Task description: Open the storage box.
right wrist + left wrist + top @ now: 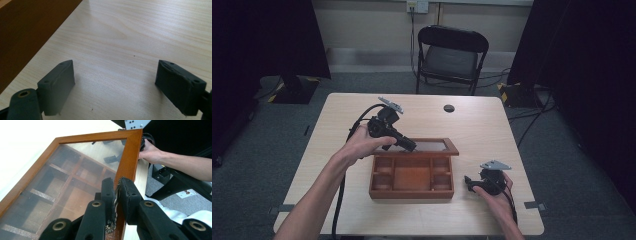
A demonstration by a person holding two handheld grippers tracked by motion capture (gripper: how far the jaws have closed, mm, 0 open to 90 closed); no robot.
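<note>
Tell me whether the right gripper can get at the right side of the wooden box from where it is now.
Probably yes. The right gripper rests open on the table just beside the wooden box, with bare tabletop between them. The left gripper is shut on the lid at the back, out of the way.

Left gripper [117, 192] jaws clamped on glass lid's wooden frame [128, 160], compartmented box [70, 192] beneath, hand [150, 152] beyond

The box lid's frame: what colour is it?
Reddish-brown wood around a glass pane, on the lid frame; it shows best in the left gripper view.
</note>
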